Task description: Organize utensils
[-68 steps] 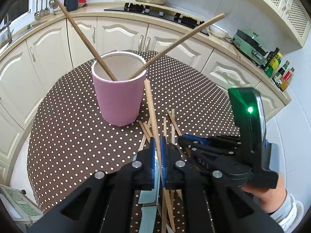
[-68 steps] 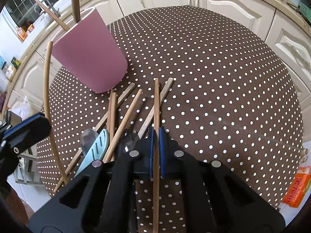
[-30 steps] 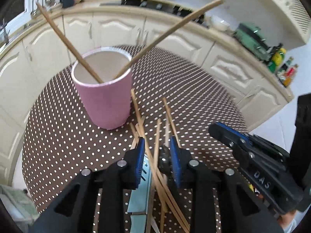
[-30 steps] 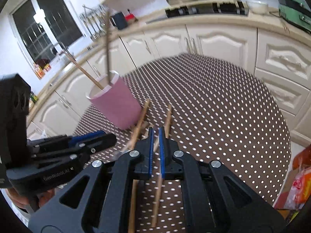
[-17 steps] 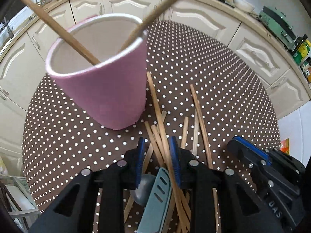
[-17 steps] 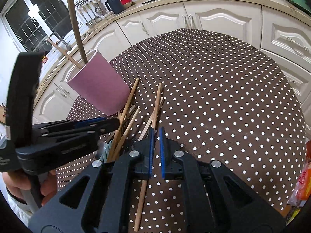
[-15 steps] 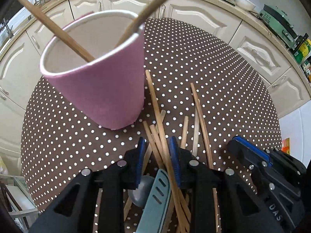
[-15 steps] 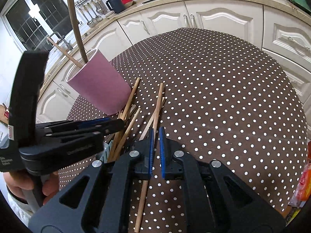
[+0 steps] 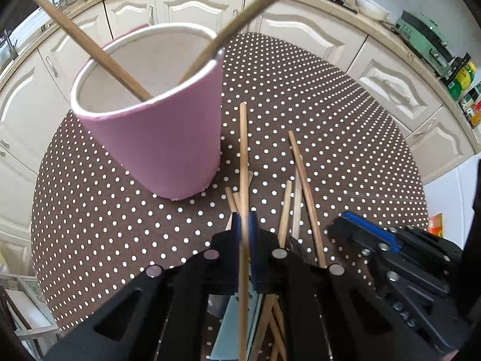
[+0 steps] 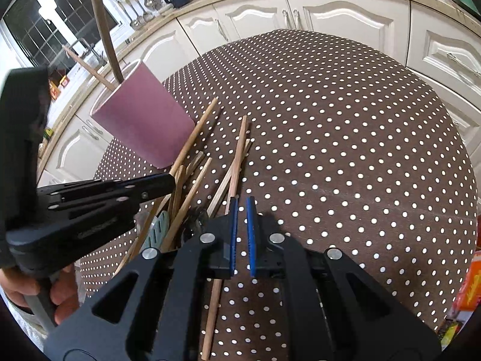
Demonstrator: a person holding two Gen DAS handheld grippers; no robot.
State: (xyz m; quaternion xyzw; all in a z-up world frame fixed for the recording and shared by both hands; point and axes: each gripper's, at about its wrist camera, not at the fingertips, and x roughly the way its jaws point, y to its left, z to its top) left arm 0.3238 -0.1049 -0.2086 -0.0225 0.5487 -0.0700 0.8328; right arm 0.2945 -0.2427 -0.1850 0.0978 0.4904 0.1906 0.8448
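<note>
A pink cup [image 9: 159, 150] [image 10: 144, 123] stands on the brown dotted table [image 9: 90, 225] with two chopsticks [image 9: 99, 51] leaning in it. My left gripper [image 9: 244, 225] [image 10: 168, 183] has its jaws closing tight on one wooden chopstick [image 9: 243, 150] from the pile; the pads press it on both sides. More loose chopsticks [image 9: 300, 174] [image 10: 237, 153] lie beside it, over a teal utensil [image 9: 237, 316] [image 10: 157, 231]. My right gripper [image 10: 239, 207] [image 9: 351, 222] is shut, nothing between its pads. It hovers over the pile's right side, where one chopstick runs under it.
White cabinets [image 9: 192, 9] and a counter curve round the table's far side, with bottles [image 9: 463, 75] at the right. An orange packet [image 10: 469, 282] sits below the table's right edge. A person's hand [image 10: 18, 291] holds the left gripper. Bare cloth lies to the right [image 10: 360, 150].
The left jaws have shut on a chopstick that lay loose between them half a second ago; it now points straight ahead. Both grippers came down to the pile beforehand.
</note>
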